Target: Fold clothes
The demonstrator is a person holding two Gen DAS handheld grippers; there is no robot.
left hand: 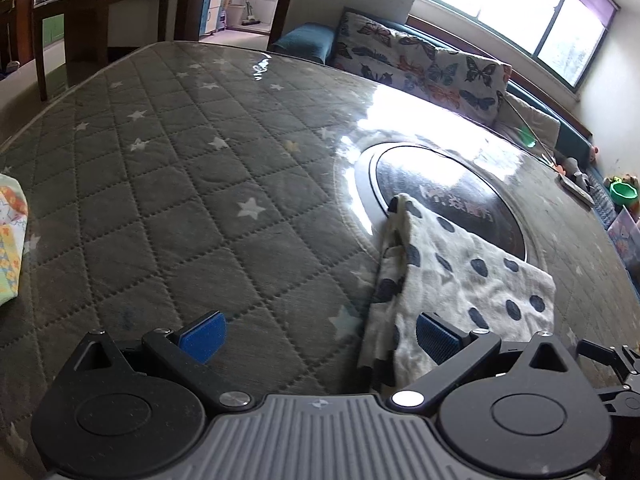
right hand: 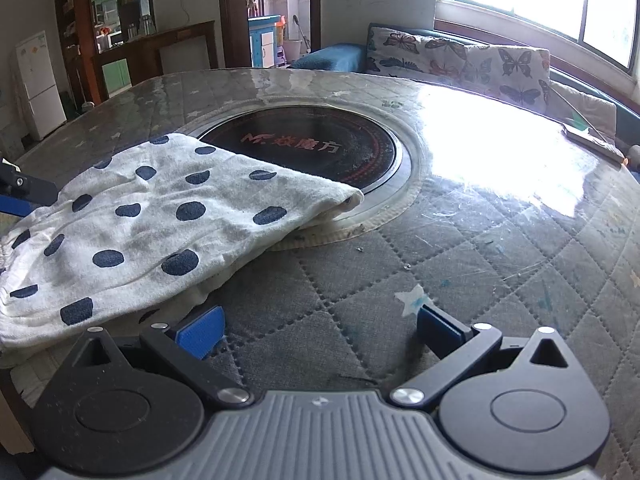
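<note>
A folded polka-dot garment lies on the quilted star-print table cover, overlapping the round black cooktop, flanked by the left gripper and right gripper, both low, jaws apart, empty.

A grey quilted table cover dotted with pale stars lies under a glossy clear sheet, and at about two o'clock from its middle sits a round black induction cooktop with red lettering — set into a pale ring. Beyond the table, toward one o'clock, a butterfly-print cushion lines a bench under the bright window, with a blue cushion at its twelve-o'clock end. Far off at ten o'clock stands a white fridge — near it, dark wooden shelving.
</note>
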